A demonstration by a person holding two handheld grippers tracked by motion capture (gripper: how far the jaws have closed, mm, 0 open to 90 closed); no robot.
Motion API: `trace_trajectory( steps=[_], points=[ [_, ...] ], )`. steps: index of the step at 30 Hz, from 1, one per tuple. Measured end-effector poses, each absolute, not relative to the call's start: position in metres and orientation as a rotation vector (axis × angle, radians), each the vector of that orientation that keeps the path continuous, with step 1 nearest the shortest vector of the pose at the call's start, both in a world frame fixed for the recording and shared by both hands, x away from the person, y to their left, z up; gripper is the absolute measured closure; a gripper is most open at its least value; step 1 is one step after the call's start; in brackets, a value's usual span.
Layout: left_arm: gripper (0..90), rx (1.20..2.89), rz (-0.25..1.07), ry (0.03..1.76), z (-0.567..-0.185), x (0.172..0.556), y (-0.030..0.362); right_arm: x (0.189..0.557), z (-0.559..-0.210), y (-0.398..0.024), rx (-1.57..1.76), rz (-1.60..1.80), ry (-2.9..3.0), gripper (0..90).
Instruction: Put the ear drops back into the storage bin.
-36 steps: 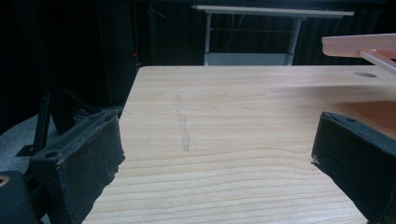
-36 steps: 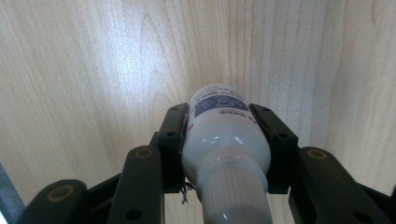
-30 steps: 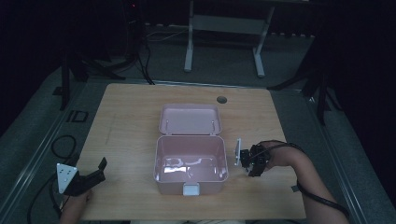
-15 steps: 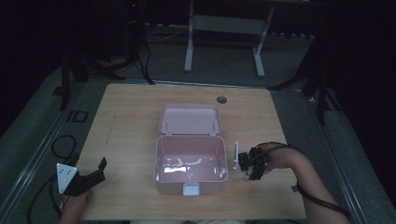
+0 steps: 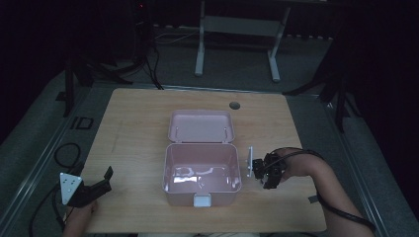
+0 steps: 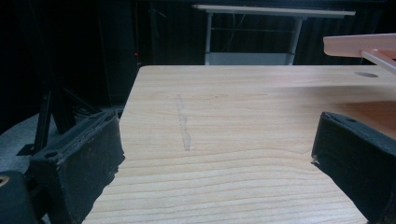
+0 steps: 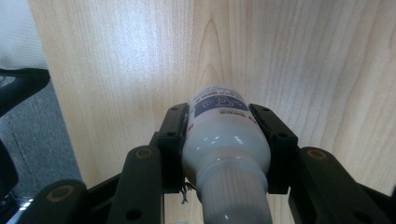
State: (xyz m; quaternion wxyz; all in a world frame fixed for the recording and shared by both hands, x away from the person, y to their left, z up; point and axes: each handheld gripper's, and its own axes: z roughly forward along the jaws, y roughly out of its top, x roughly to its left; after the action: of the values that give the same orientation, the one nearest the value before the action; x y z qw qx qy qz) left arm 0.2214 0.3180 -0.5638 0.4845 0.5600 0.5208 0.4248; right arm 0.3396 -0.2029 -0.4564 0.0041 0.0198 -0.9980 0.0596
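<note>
Right gripper [image 7: 223,135] is clamped on a small white bottle [image 7: 223,140] — the two black jaws press its sides, one on each flank, with the cap end lying back toward the gripper's body and the dark label at the far end. In the right gripper view the bottle is seen over bare wood grain; whether it touches the wood cannot be told. From the high view the right gripper [image 5: 262,170] sits just beside the right wall of the pink box [image 5: 202,190], near the table's front right part, with the person's right hand [image 5: 291,165] wrapped around its body and a cable trailing back along the forearm.

Pink box stands in the middle of the wooden table [image 5: 133,128], its lid [image 5: 201,126] thrown back flat toward the far side; the inside of the tub looks glossy, and nothing can be made out lying in it.

Left gripper [image 5: 94,185] rests near the front left corner of the table, well apart from the box — its jaws stand wide apart with only wood between them. The left gripper view looks across the tabletop, and the edge of the pink lid [image 6: 359,44] shows at the upper right.
</note>
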Motion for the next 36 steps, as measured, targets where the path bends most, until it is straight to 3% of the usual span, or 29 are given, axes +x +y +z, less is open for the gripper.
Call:
trace_trajectory(
  steps=[36],
  points=[
    [1.9, 1.362, 1.036, 1.267, -0.564, 0.221, 0.318, 0.335, -0.381, -0.182, 0.034, 0.195, -3.192, 59.6]
  ],
)
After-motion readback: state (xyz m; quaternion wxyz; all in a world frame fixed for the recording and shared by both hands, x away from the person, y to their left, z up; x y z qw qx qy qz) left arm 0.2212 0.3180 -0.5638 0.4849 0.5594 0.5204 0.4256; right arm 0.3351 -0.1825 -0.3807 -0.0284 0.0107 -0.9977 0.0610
